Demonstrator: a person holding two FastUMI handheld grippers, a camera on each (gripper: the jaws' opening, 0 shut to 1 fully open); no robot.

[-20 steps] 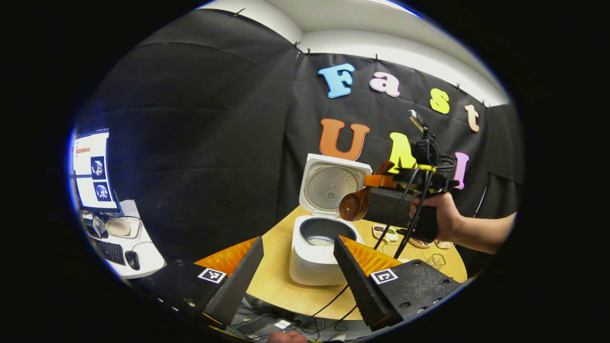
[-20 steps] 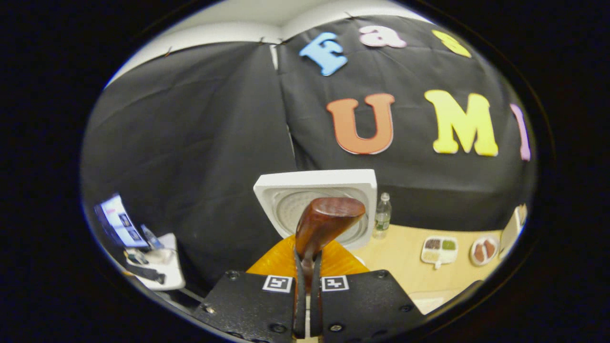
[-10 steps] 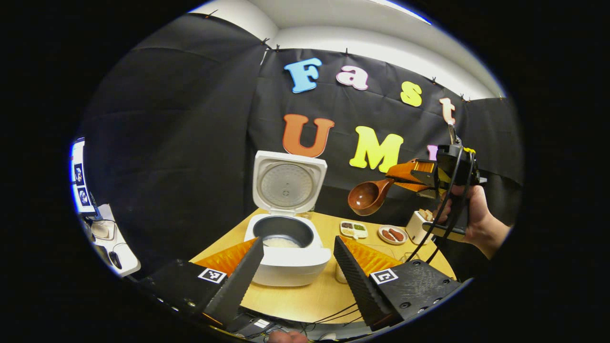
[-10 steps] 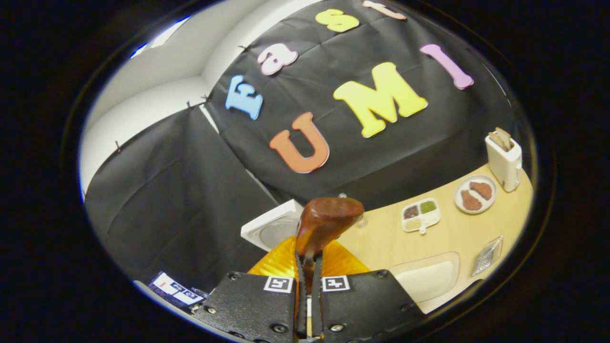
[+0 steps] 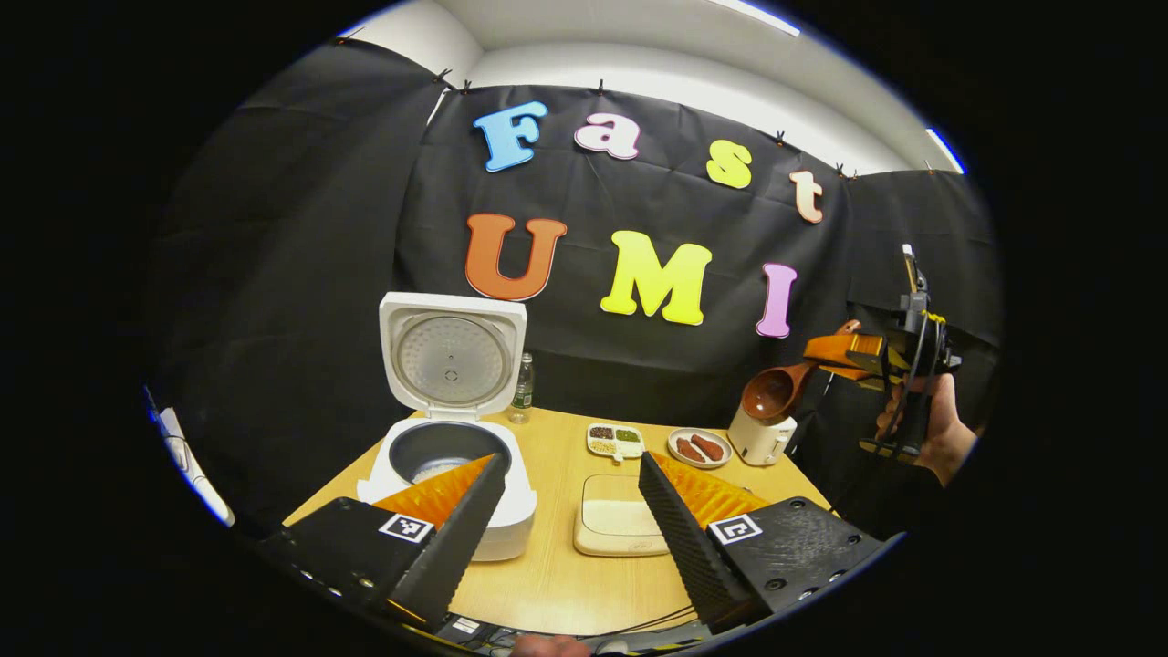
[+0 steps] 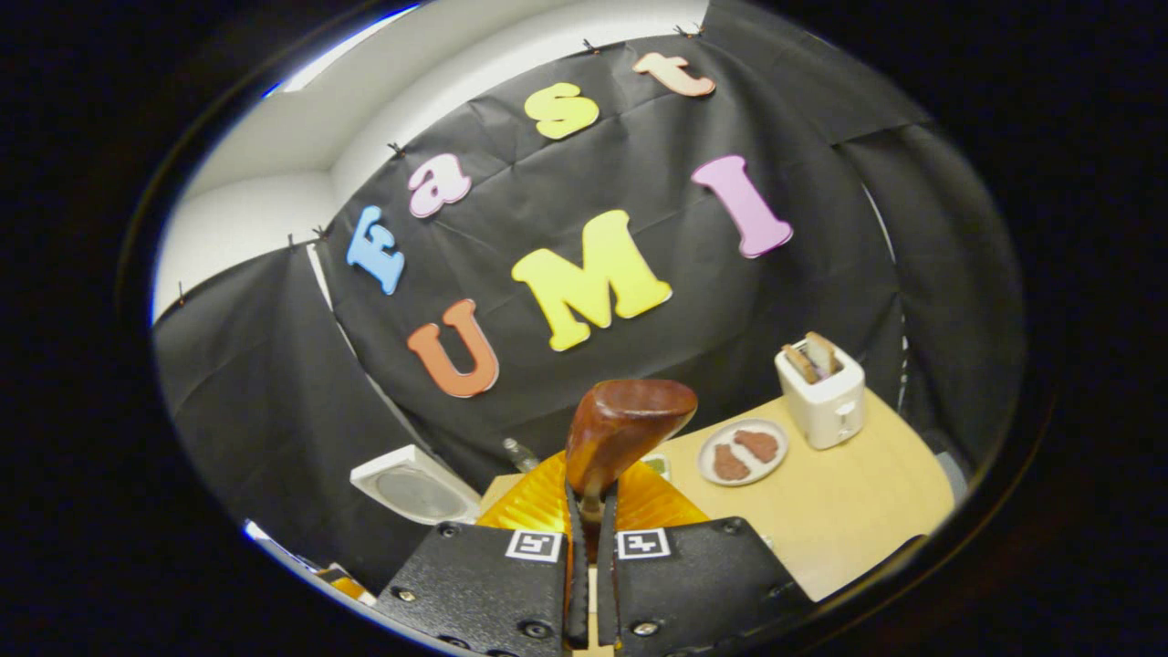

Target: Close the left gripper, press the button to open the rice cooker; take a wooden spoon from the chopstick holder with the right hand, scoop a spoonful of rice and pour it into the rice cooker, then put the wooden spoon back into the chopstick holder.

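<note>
Wooden spoon (image 6: 619,429) clamped in right tongs (image 6: 589,566), seemingly clear above table (image 6: 849,511), left tongs (image 5: 566,520) released.

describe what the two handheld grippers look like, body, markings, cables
Each gripper has a black metal body with visible screws, a small square black-and-white tag on each jaw block, and ribbed orange panels behind. The left gripper has long wedge-shaped ridged jaws. The right gripper, seen from the left gripper view, carries black cables with a yellow tie and a hand on its grip.
</note>
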